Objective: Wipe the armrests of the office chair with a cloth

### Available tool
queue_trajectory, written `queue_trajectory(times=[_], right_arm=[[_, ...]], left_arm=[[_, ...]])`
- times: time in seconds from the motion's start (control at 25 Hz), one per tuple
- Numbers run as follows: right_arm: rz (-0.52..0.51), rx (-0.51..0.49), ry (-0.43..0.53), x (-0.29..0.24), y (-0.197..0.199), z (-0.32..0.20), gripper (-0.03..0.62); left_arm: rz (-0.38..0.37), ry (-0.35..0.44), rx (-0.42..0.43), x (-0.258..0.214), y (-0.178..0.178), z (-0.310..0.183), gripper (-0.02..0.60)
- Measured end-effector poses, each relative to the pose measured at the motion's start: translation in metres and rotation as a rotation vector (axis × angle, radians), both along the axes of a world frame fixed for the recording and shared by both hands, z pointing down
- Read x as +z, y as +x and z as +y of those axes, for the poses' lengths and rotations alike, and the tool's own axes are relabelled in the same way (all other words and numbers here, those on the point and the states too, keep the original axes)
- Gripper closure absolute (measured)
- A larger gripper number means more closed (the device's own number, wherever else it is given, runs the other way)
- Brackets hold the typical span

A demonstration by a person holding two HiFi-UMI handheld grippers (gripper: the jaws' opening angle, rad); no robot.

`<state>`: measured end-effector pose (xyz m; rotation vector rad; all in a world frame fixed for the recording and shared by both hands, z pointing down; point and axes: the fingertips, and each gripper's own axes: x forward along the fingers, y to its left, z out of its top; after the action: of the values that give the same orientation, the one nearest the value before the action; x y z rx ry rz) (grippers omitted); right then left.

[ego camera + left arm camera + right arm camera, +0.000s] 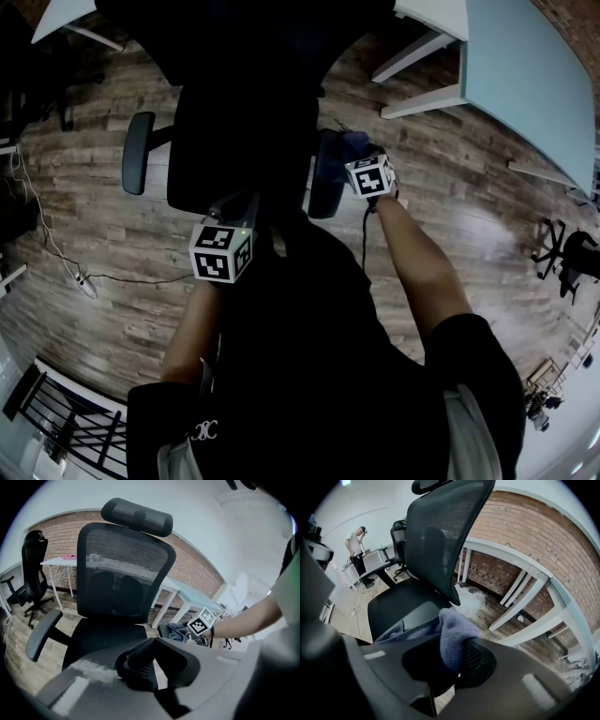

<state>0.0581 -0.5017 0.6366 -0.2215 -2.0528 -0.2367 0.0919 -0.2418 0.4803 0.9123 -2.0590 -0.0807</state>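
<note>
Right tool (454, 663) with cloth (453, 634), plank floor (450, 192)

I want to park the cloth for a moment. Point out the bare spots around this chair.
The seat is bare between the left armrest and the backrest. Wooden floor lies open between the right armrest and the white table. Crowded: the right armrest, where the right tool holds the cloth; a cable crosses the floor beyond the left armrest.
</note>
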Motion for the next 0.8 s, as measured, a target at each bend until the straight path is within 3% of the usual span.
queue_trajectory(times=[0.28, 0.44, 0.8], right_arm=[[0.003, -0.02, -0.022, -0.002, 0.054, 0.018, 0.528], [0.047, -0.057, -0.089, -0.005, 0.088, 0.038, 0.526], [0.146, -0.232, -0.222, -0.012, 0.15, 0.099, 0.526]], left_arm=[[-0.01, 0.011, 0.015, -0.002, 0.003, -0.009, 0.575], [-0.011, 0.012, 0.024, -0.001, 0.007, -0.014, 0.575], [0.002, 0.014, 0.049, 0.004, 0.012, -0.027, 0.575]])
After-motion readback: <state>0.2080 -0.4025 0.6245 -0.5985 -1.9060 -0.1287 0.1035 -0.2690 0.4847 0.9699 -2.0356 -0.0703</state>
